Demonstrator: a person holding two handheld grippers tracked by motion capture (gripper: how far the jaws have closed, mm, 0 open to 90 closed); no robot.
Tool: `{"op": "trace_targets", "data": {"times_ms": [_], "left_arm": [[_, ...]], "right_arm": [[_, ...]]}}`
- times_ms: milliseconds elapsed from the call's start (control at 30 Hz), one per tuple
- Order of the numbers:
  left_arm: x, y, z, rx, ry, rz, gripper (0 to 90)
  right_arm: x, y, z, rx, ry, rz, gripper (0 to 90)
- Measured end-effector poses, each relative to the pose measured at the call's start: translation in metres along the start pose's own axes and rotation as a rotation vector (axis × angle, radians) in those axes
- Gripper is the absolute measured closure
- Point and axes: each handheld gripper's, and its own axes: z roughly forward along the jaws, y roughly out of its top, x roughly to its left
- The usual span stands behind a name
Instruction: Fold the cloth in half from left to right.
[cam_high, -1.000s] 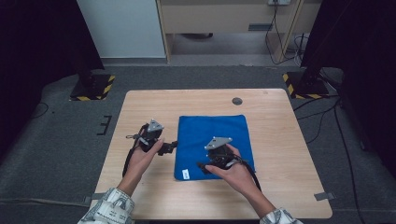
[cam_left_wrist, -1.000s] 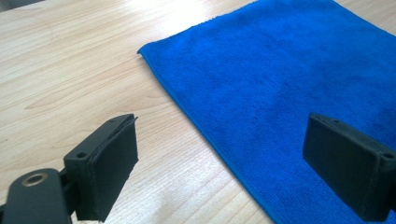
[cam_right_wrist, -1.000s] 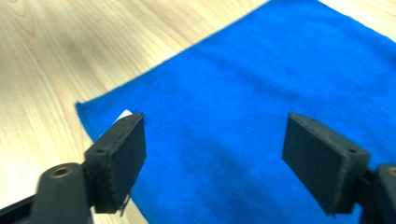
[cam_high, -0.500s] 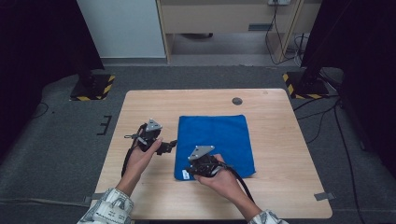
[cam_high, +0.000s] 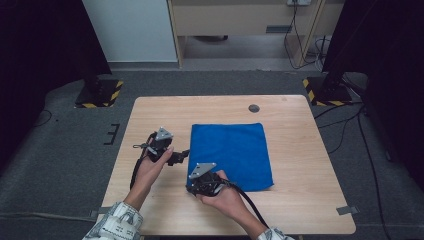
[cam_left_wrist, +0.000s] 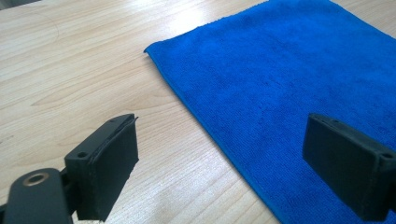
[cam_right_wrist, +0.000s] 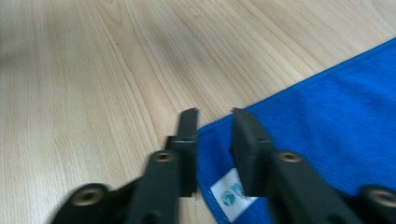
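A blue cloth (cam_high: 232, 152) lies flat on the wooden table (cam_high: 300, 130). My left gripper (cam_high: 182, 156) hovers just off the cloth's left edge. In the left gripper view its jaws (cam_left_wrist: 224, 135) stand wide open, with bare wood and the cloth's edge (cam_left_wrist: 289, 70) beyond them. My right gripper (cam_high: 192, 186) sits low at the cloth's near left corner. In the right gripper view its jaws (cam_right_wrist: 215, 116) stand a narrow gap apart after closing in and then easing open a little. The cloth's corner (cam_right_wrist: 336, 107) and its white label (cam_right_wrist: 231, 196) lie flat under that gap, not pinched.
A small dark round spot (cam_high: 254, 108) marks the table behind the cloth. Black stands with striped bases sit on the floor at the back left (cam_high: 100, 92) and back right (cam_high: 325, 92). The right gripper's cable (cam_high: 247, 202) trails toward the near edge.
My right gripper has slid left along the cloth's near edge to its near left corner and sunk lower. The left gripper has stayed where it was.
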Motion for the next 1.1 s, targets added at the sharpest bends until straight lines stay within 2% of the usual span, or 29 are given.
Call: {"op": "trace_targets", "data": {"times_ms": [67,200,367,533,733,800,900,1100], "left_arm": [[0.0,0.0,0.0,0.002,-0.002,0.001,9.8],[0.0,0.0,0.001,0.0,-0.003,-0.002,9.8],[0.0,0.001,0.002,-0.006,-0.006,-0.004,9.8],[0.001,0.006,0.001,-0.005,-0.006,0.003,9.8],[0.007,0.011,0.005,-0.014,0.0,-0.008,9.8],[0.008,0.014,0.01,-0.001,-0.005,-0.003,10.3],[0.009,0.02,0.016,-0.003,-0.008,0.003,10.7],[0.013,0.031,0.027,-0.006,-0.014,0.014,11.5]], "right_arm": [[0.002,0.0,0.003,0.0,0.006,0.001,57.8],[0.007,-0.001,0.01,0.023,0.005,-0.005,48.2],[0.007,-0.003,0.017,0.052,-0.017,-0.007,46.8],[0.005,-0.005,0.019,0.066,-0.046,-0.022,53.7],[0.0,-0.007,0.016,0.055,-0.069,-0.013,76.9],[-0.003,-0.008,0.015,0.054,-0.076,-0.005,84.1],[-0.004,-0.008,0.015,0.047,-0.073,0.003,86.6],[0.001,-0.007,0.013,0.023,-0.054,0.028,87.0]]}}
